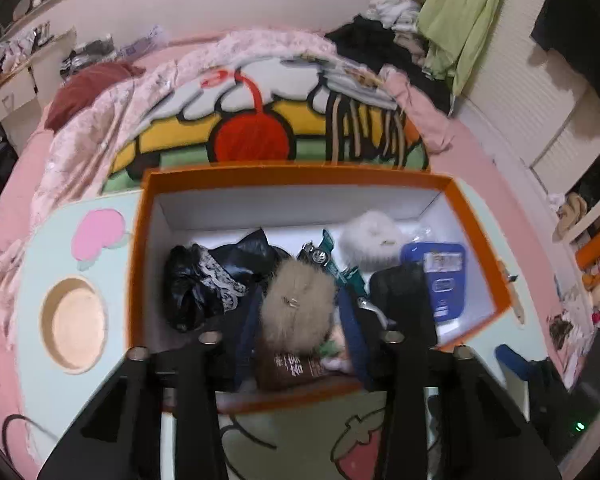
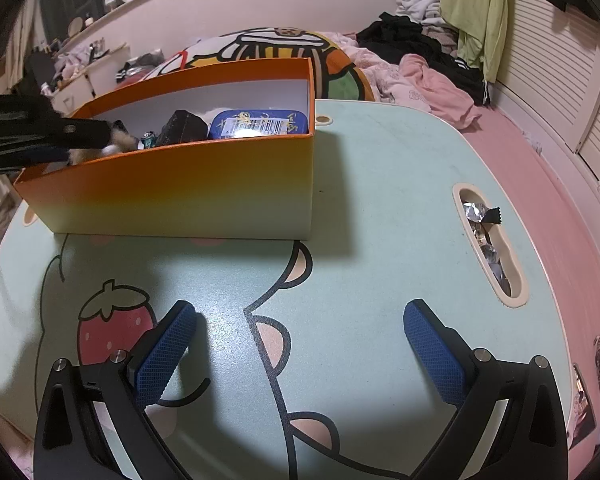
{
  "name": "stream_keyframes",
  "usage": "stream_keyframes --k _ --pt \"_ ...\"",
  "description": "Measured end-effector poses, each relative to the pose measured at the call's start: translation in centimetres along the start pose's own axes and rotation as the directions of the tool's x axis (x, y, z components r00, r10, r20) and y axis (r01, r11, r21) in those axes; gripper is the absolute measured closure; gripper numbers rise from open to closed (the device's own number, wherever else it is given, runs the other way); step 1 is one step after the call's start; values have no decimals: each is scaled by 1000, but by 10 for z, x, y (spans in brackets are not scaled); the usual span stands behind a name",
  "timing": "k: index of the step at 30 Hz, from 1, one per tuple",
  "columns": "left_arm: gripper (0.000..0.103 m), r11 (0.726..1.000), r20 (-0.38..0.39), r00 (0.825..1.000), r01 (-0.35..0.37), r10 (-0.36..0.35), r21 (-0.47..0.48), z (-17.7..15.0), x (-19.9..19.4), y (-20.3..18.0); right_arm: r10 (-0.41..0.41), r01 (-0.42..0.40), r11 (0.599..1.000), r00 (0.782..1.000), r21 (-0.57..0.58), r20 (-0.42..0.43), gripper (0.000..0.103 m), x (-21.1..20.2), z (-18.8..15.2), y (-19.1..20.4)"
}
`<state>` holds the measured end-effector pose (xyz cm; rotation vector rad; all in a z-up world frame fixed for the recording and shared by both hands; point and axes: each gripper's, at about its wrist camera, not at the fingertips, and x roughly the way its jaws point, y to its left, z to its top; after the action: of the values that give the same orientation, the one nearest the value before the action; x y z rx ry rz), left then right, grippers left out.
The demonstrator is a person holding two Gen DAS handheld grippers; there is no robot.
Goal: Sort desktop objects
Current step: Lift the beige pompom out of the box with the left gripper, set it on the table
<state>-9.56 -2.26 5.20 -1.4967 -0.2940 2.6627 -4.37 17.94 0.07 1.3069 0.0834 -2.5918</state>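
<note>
An orange box [image 1: 484,240] stands on the pale green table [image 1: 60,400]; it also shows in the right wrist view [image 2: 180,184]. Inside lie a black bag [image 1: 196,284], a white fur ball [image 1: 370,236], a blue tin [image 1: 444,280], a teal watch [image 1: 324,258] and a brown packet [image 1: 296,368]. My left gripper [image 1: 300,312] hangs over the box, its blue pads closed against a beige fur pompom [image 1: 296,304]. My right gripper [image 2: 300,344] is open and empty, low over the bare table [image 2: 380,200] in front of the box.
The table has a round cup recess [image 1: 74,324] at its left and a slot holding foil wrappers [image 2: 486,236] at its right. A bed with a cartoon blanket [image 1: 252,120] and clothes lies behind. A black cable [image 2: 188,396] lies under my right gripper.
</note>
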Motion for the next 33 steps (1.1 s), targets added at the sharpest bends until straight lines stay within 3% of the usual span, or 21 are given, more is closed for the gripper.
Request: stream_keyframes --k 3,5,9,11,13,15,20,23,25,27,29,30,33 --pt "79 998 40 998 50 -49 -23 -4 -3 7 2 -2 1000 1000 1 0 0 0 0 0" --pt "79 993 109 989 107 -101 -53 -10 -23 16 0 0 1000 1000 0 0 0 0 0 0" --pt "79 979 295 936 202 -191 -7 -36 -95 18 1 -1 1000 1000 1 1 0 0 0 0" --pt "79 967 305 919 249 -252 49 -58 -115 11 1 -1 1000 1000 1 1 0 0 0 -1" --pt "79 963 252 929 254 -270 94 -81 -111 1 2 -2 1000 1000 1 1 0 0 0 -1" --pt "79 971 200 952 212 -230 108 -103 -89 -5 2 -2 1000 1000 1 1 0 1 0 -1" --pt "73 983 105 978 182 -182 18 -108 -34 -3 2 -2 1000 1000 0 1 0 1 0 -1" --pt "55 984 104 980 174 -170 -31 -111 -33 8 3 -3 1000 1000 1 2 0 1 0 -1" --pt "22 987 163 975 159 -153 -23 -120 -46 12 3 -3 1000 1000 1 2 0 1 0 -1" --pt "16 996 216 973 84 -84 6 -137 -56 9 3 -3 1000 1000 1 3 0 1 -1 -2" --pt "16 1000 169 986 6 -9 16 -150 -44 5 4 -4 1000 1000 2 4 0 1 -1 -2" --pt "14 998 202 979 -40 29 51 -156 -42 -2 4 -4 1000 1000 2 8 0 1 -1 -2" --pt "12 987 194 975 -128 107 100 -157 -34 -15 35 -36 999 999 19 35 1 -6 -3 -4"
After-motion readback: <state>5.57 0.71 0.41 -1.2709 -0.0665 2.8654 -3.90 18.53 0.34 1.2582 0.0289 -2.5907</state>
